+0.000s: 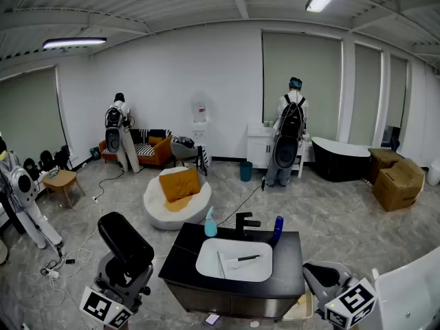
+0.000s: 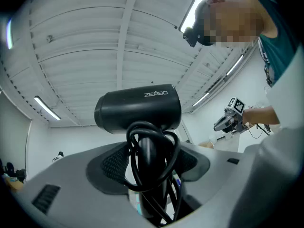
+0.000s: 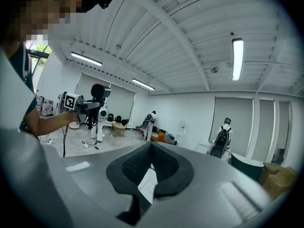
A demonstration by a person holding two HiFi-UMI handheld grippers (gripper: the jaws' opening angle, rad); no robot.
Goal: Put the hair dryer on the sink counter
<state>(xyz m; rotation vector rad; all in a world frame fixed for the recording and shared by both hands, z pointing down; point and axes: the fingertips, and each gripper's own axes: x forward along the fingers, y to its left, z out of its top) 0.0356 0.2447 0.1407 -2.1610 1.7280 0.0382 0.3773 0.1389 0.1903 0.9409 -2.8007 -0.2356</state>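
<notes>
Dryer (image 2: 137,110), judged rigid, top-heavy and smooth, was clamped by its cord-wrapped handle (image 2: 148,144) in the left gripper (image 2: 151,163), left of the counter (image 1: 182,253); right gripper (image 3: 152,151) jaws were together, empty.

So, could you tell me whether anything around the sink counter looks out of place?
A dark stick and a white stick lie loose in the basin rather than on the sink counter; a small flat item lies on the floor in front.
</notes>
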